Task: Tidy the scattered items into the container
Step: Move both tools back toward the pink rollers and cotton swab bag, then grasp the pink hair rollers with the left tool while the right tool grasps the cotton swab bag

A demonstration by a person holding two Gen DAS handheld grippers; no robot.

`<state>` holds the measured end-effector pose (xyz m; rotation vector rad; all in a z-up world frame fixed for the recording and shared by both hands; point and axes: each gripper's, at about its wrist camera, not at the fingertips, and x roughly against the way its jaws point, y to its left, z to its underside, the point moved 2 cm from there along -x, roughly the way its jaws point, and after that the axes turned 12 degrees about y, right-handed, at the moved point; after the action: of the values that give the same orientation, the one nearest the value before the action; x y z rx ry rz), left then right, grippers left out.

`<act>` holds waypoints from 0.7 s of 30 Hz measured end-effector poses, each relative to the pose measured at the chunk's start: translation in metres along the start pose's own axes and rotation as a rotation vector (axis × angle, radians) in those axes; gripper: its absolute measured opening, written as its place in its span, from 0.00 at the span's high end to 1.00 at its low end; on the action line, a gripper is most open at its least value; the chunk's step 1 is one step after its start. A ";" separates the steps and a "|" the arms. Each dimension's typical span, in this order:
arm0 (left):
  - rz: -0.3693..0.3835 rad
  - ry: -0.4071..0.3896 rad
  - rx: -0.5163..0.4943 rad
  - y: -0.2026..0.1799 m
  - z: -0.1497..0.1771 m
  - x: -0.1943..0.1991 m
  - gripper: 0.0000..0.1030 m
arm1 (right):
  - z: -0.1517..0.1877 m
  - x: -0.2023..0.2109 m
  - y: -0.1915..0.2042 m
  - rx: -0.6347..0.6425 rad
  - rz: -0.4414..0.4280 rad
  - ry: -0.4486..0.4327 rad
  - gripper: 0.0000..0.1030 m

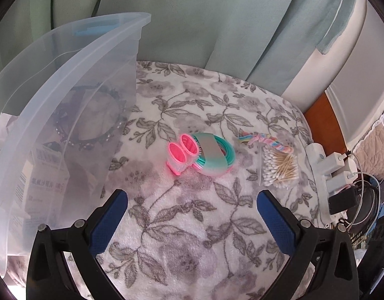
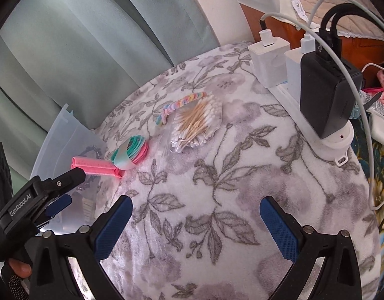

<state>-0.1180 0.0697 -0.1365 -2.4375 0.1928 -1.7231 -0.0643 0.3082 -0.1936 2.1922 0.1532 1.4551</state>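
A clear plastic container [image 1: 67,115] stands at the left on a floral blanket [image 1: 192,225]; a beaded black headband [image 1: 92,140] and a medicine box [image 1: 42,182] show through its wall. Two pink hair rollers [image 1: 180,153] lie against a bundle of teal and pink hair ties [image 1: 214,157]. Farther right are a pastel braided band [image 1: 264,142] and a bag of cotton swabs [image 1: 279,170]. My left gripper [image 1: 192,200] is open above the blanket, short of the rollers. My right gripper [image 2: 195,212] is open too, with the swab bag [image 2: 194,127], hair ties [image 2: 132,152] and rollers [image 2: 97,168] ahead.
A white power strip [image 2: 324,137] with white chargers [image 2: 269,60] and a black adapter [image 2: 327,97] lines the blanket's right edge, cables trailing off. Green curtains [image 1: 192,20] hang behind. In the right wrist view the left gripper's body [image 2: 42,200], held by a hand, sits over the container [image 2: 67,140].
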 end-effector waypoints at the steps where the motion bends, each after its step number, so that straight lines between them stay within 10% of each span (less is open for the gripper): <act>1: 0.000 0.001 0.006 0.001 -0.001 -0.002 0.00 | -0.002 -0.002 0.001 0.005 0.001 0.001 0.00; 21: 0.018 0.027 0.109 0.015 -0.024 -0.029 0.26 | -0.048 -0.039 0.017 0.070 0.051 0.005 0.00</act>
<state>-0.1500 0.0595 -0.1581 -2.3291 0.1203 -1.7124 -0.1267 0.2957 -0.2037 2.2635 0.1536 1.5042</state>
